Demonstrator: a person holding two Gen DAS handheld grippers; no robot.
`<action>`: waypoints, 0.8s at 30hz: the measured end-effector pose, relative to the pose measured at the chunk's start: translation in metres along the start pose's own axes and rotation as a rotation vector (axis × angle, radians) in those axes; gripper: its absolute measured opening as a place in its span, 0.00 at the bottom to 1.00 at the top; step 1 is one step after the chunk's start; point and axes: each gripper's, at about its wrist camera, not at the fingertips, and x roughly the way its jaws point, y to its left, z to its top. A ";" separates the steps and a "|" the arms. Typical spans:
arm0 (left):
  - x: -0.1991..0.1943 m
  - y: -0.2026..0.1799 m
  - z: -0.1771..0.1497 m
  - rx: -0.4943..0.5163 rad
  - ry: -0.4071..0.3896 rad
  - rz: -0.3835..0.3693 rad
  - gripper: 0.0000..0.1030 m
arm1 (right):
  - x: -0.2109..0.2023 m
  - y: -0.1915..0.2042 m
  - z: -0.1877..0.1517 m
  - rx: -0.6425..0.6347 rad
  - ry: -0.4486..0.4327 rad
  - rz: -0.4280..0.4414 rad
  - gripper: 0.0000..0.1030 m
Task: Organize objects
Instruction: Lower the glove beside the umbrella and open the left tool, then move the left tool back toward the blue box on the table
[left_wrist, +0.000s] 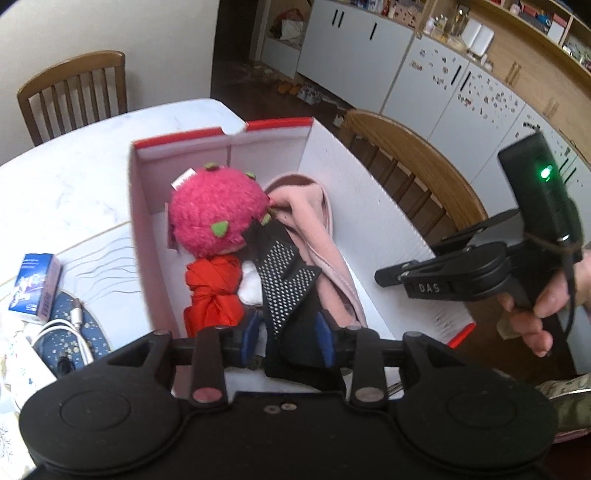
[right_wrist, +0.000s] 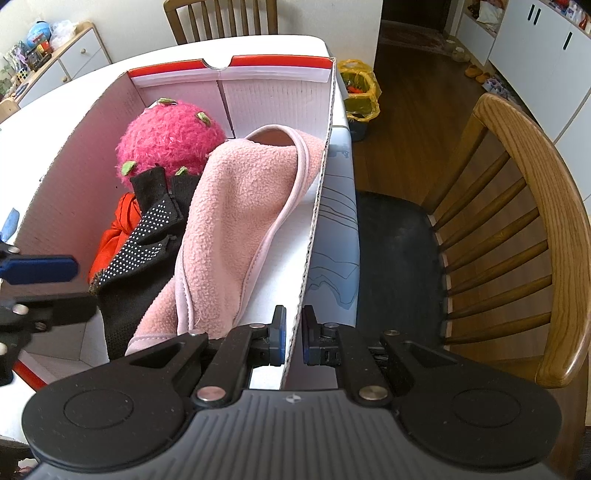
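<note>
A white cardboard box (left_wrist: 332, 155) with a red rim stands on the table. It holds a pink dragon-fruit plush (left_wrist: 214, 214), a pink fleece cloth (left_wrist: 314, 221), a knotted red cloth (left_wrist: 214, 291) and a black dotted glove (left_wrist: 284, 280). My left gripper (left_wrist: 288, 338) is open over the box's near end; the glove's cuff lies loosely between its blue pads. My right gripper (right_wrist: 294, 336) is shut on the box's right wall (right_wrist: 317, 206), one pad inside and one outside. The right wrist view shows the plush (right_wrist: 166, 140), fleece (right_wrist: 240, 203), glove (right_wrist: 144, 243) and left gripper (right_wrist: 55, 288).
The white table (left_wrist: 74, 184) carries a small blue carton (left_wrist: 35, 284), a white cable (left_wrist: 62, 332) and a dotted blue disc (left_wrist: 88, 336) left of the box. Wooden chairs stand behind (left_wrist: 74, 88) and to the right (right_wrist: 517, 221). A yellow bag (right_wrist: 360, 92) sits on the floor.
</note>
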 end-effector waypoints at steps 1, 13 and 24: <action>-0.004 0.001 0.000 -0.002 -0.011 0.005 0.35 | 0.000 0.000 0.000 0.000 0.001 -0.001 0.08; -0.049 0.036 -0.005 -0.103 -0.108 0.069 0.62 | -0.001 0.004 0.002 -0.003 0.009 -0.019 0.08; -0.068 0.087 -0.006 -0.186 -0.162 0.205 0.89 | -0.001 0.006 0.004 -0.010 0.018 -0.038 0.08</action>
